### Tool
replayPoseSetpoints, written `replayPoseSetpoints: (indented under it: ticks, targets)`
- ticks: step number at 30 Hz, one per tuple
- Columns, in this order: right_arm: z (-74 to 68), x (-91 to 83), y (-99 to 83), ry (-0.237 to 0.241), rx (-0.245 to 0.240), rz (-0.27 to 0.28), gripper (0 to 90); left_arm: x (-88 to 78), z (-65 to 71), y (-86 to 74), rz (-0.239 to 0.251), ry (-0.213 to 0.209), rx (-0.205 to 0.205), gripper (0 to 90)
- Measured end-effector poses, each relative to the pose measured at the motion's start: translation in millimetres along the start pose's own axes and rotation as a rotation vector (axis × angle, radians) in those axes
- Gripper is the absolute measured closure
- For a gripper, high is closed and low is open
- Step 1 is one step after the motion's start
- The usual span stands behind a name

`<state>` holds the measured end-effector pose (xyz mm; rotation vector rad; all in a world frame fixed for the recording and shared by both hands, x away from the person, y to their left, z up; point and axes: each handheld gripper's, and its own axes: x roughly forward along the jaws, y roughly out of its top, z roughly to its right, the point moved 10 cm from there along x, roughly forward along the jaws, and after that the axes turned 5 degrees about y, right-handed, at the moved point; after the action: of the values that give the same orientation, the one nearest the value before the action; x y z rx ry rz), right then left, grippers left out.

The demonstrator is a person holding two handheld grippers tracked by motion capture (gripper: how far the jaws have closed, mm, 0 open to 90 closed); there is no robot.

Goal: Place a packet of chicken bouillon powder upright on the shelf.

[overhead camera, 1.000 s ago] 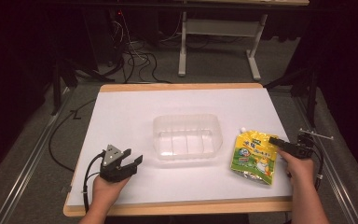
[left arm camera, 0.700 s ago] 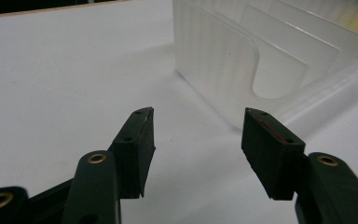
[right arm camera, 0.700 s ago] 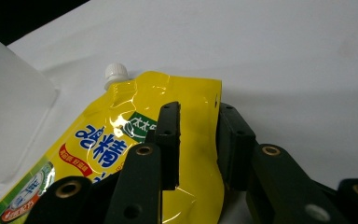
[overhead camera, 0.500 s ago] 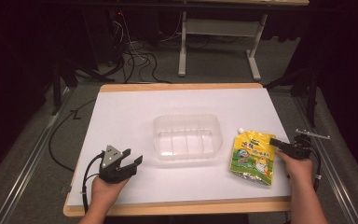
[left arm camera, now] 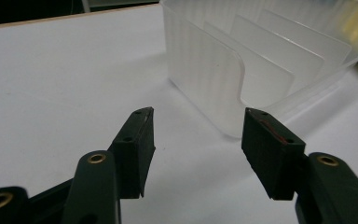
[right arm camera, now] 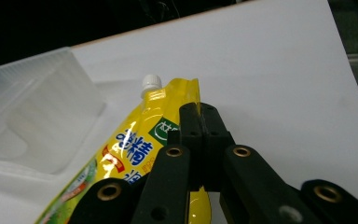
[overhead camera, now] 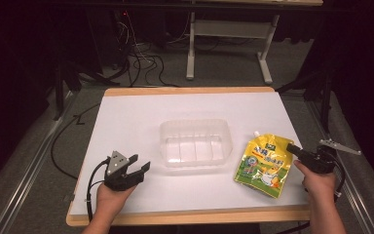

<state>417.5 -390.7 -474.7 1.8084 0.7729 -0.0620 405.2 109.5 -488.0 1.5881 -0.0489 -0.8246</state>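
Right gripper [right arm camera: 200,122] pinches the yellow pouch's [right arm camera: 135,149] edge (white cap [right arm camera: 151,82] visible close up); left gripper [left arm camera: 196,140] rests spread beside the clear tray [left arm camera: 242,60].

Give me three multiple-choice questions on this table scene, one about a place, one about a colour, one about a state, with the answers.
1. Where does the pouch lie relative to the tray?
A. inside it
B. on its right
C. on its left

2. What colour is the pouch's cap?
A. white
B. red
C. black

3. How do the left tongs stand?
A. clamped on the tray
C. holding the pouch
B. open, holding nothing

Answers: 1 B, the high view shows the pouch right of the tray. 2 A, the right gripper view shows a white cap. 3 B, bare table shows between the pads.
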Motion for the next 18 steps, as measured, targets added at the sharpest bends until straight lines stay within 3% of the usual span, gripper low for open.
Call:
replayPoseSetpoints:
  ticks: [4,9,15,18]
  targets:
    - [-23.6,-10.5,15.5,0.051,-0.006,0.06,90.0,-0.4,-0.2,1.5,0.005,-0.005,-0.002,44.6]
    - [-57.9,-18.4,33.4,0.084,-0.092,0.102,90.0,-2.2,-0.2,2.9,0.011,-0.008,0.006,44.6]
    - [-95.5,-20.1,52.0,0.086,-0.196,0.153,90.0,-1.8,0.4,2.5,0.01,-0.015,0.004,44.5]
    - [-106.1,-16.3,63.1,0.064,-0.24,0.175,90.0,-0.8,0.2,2.0,0.008,-0.018,0.007,44.5]
